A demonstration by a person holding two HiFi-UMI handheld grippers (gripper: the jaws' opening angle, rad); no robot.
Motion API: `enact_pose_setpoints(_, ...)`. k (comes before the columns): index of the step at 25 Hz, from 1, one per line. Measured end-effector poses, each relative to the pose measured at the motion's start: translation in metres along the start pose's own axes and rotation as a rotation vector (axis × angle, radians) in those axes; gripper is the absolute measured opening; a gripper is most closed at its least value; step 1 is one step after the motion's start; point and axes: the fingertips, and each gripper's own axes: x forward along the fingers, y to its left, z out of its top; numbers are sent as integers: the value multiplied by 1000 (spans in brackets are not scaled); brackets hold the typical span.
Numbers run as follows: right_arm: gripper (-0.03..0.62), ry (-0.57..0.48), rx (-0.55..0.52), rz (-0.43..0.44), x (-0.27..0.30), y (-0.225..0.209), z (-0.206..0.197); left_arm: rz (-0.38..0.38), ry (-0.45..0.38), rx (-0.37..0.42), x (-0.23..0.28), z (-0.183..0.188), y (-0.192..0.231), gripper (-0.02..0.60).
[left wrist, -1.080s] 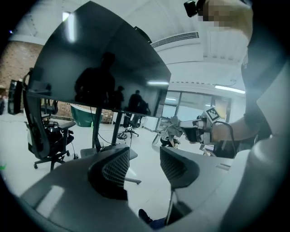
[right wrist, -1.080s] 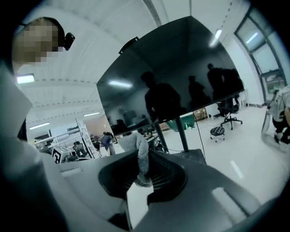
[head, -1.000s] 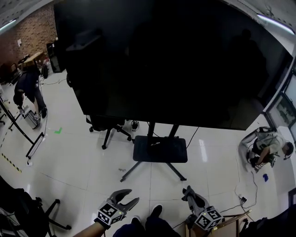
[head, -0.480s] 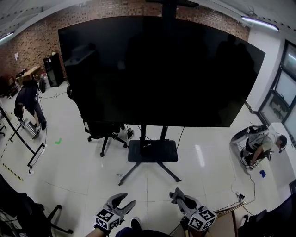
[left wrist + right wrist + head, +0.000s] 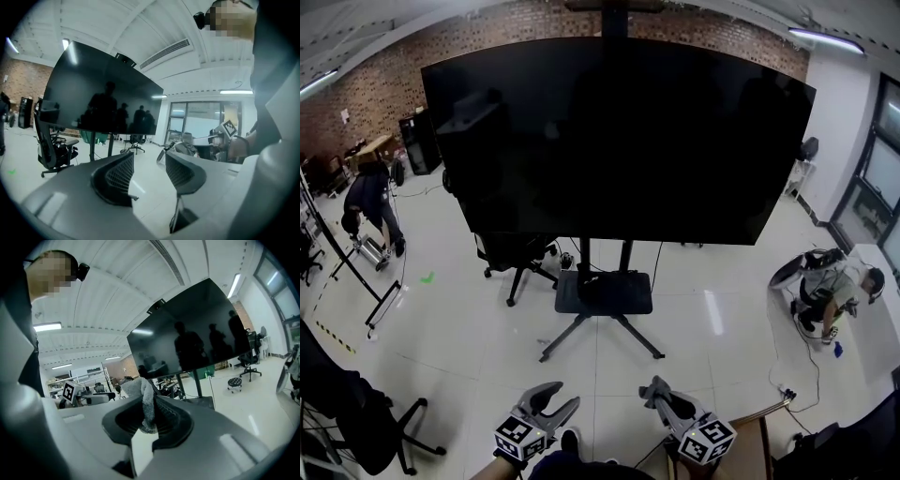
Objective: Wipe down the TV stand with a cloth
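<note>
We hold both tools low at the foot of the head view, well short of the TV stand [image 5: 603,292]. It rises from the pale tiled floor [image 5: 469,347] ahead of us, its dark shelf and splayed legs under a large black screen [image 5: 619,141]. Our right tool [image 5: 653,388] has its jaws pinched almost together on a grey cloth [image 5: 145,401], with a bunched fold standing up out of them and facing the stand. Our left tool [image 5: 560,397] is spread wide with nothing between its jaws. The cloth is well apart from the stand and touches no part of it. A black office chair [image 5: 514,255] sits just left of the stand, below the screen's lower edge. One person [image 5: 373,202] bends over at far left, and a second person [image 5: 825,286] crouches on the floor at right
</note>
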Motion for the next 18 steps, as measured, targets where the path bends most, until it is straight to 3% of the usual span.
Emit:
enact_pose_setpoints(8,43,-32,-13,17,-10,17,8,8,-6,22,-20,11,-14,235)
enact_pose_setpoints(18,43,-88,-67,25,9,62,25,30,-61,66,-61,36,12,235)
